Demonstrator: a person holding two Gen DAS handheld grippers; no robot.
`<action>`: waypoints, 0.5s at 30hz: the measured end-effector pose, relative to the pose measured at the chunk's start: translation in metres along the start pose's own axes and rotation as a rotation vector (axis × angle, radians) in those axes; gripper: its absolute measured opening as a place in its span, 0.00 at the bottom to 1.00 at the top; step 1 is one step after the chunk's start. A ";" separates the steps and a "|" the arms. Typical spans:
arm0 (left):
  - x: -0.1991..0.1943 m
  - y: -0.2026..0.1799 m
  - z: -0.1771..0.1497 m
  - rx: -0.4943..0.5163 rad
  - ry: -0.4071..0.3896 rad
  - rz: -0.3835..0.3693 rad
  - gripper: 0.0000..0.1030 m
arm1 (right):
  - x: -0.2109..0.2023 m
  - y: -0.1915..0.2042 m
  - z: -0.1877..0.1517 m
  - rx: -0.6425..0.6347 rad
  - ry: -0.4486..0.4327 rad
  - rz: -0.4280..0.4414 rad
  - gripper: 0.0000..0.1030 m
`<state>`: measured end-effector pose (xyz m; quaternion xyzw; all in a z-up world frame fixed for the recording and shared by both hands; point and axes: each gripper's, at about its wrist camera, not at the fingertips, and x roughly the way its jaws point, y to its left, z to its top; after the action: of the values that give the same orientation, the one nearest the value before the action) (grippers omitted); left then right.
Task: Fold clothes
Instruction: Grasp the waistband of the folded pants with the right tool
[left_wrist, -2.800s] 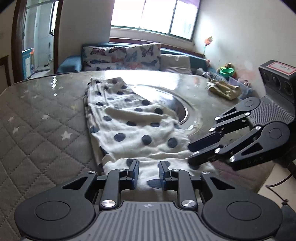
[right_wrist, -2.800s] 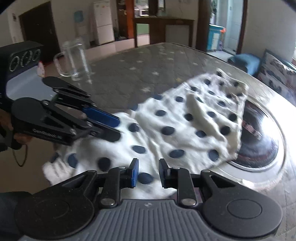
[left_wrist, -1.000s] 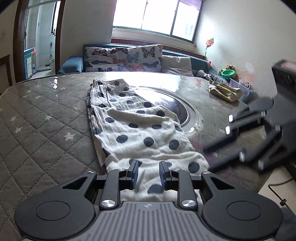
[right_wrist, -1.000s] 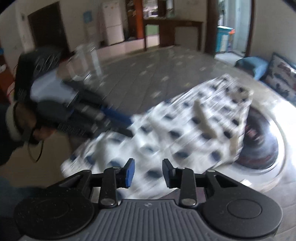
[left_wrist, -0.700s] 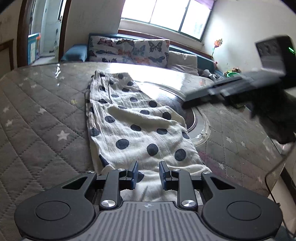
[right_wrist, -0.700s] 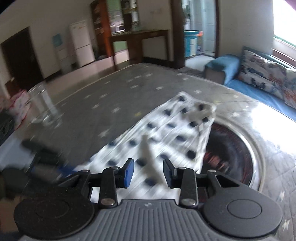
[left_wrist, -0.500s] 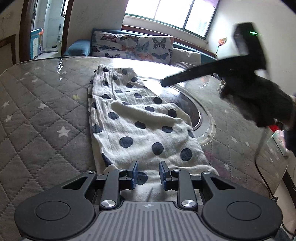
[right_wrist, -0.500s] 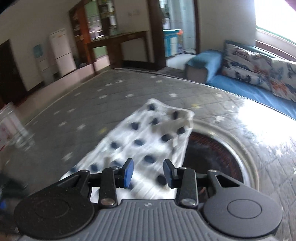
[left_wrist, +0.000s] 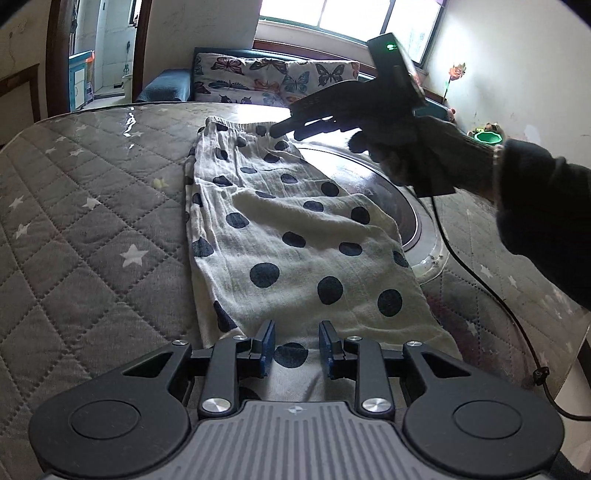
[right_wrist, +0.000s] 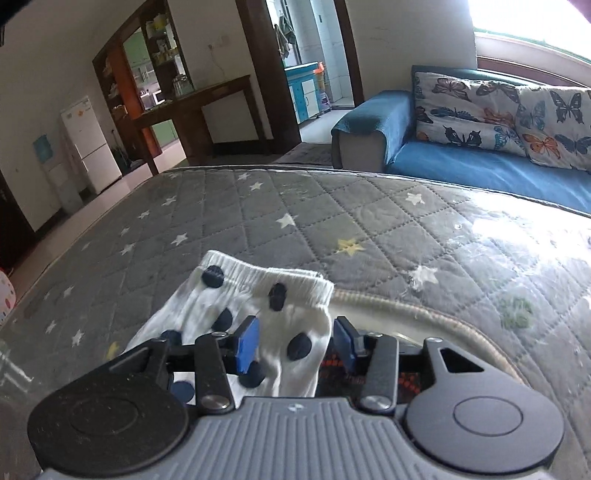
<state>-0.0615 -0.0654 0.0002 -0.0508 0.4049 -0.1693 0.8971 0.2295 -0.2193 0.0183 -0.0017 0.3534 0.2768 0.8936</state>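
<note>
White pants with dark blue dots (left_wrist: 295, 236) lie lengthwise on the quilted grey table cover, waistband at the far end. My left gripper (left_wrist: 293, 341) is open, low over the near hem end, its jaws either side of a dot. My right gripper (left_wrist: 280, 129) hovers over the far waistband in the left wrist view. In its own view my right gripper (right_wrist: 295, 341) is open, just above the waistband corner (right_wrist: 266, 284) of the pants.
A round glass turntable (left_wrist: 406, 206) lies under the pants' right edge. A black cable (left_wrist: 480, 273) trails across the right side. A blue sofa (right_wrist: 480, 166) with butterfly cushions stands beyond the table's far edge.
My right gripper swung from the near end beside my left gripper across the pants to the far waistband and widened. My left gripper stayed at the near hem.
</note>
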 end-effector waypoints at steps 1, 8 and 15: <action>0.000 0.000 0.000 0.001 0.000 0.001 0.28 | 0.002 -0.002 0.000 0.002 -0.003 0.004 0.45; 0.003 -0.001 0.002 -0.002 0.002 0.003 0.28 | 0.021 -0.009 -0.004 0.034 -0.003 0.013 0.45; 0.003 -0.001 0.002 -0.007 0.000 0.004 0.28 | 0.023 -0.010 -0.001 0.054 -0.037 0.032 0.37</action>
<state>-0.0591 -0.0674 -0.0003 -0.0532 0.4057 -0.1663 0.8972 0.2479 -0.2167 0.0009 0.0331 0.3443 0.2815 0.8950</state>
